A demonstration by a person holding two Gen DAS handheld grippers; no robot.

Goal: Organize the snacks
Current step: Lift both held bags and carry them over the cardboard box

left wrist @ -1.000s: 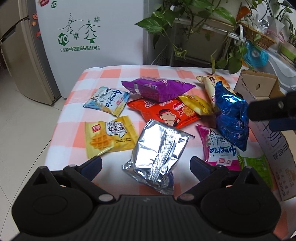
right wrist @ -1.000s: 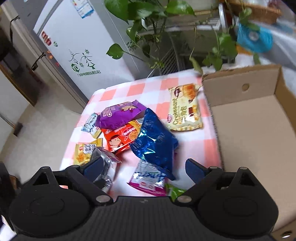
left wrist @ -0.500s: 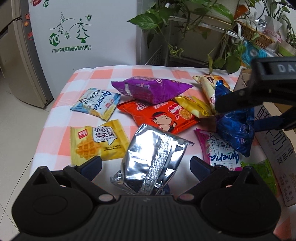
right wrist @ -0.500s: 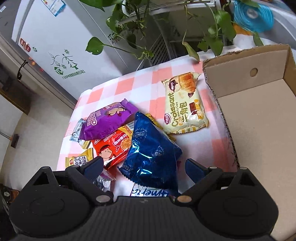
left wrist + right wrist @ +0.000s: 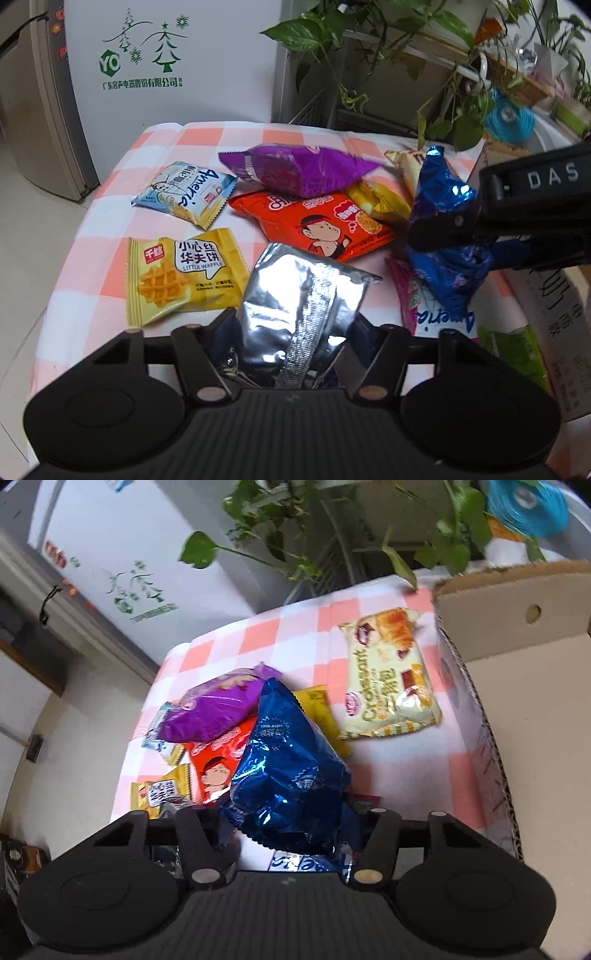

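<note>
My left gripper (image 5: 291, 332) is shut on a silver foil snack pack (image 5: 306, 291) at the table's near edge. My right gripper (image 5: 288, 823) is shut on a shiny blue snack bag (image 5: 291, 771), also seen in the left wrist view (image 5: 447, 229), and holds it over the pile. On the pink checked tablecloth (image 5: 192, 136) lie a purple bag (image 5: 299, 170), a red noodle pack (image 5: 317, 225), a yellow waffle pack (image 5: 184, 273), a light blue Ameria pack (image 5: 184, 192) and a croissant pack (image 5: 391, 675).
An open cardboard box (image 5: 532, 716) stands at the table's right side. A pink Ameria pack (image 5: 432, 310) and a green pack (image 5: 513, 350) lie near it. A white fridge (image 5: 166, 62) and potted plants (image 5: 369, 33) stand behind the table.
Both grippers have gone from open to shut: the left closed on the silver pack, the right on the blue bag after moving down onto it.
</note>
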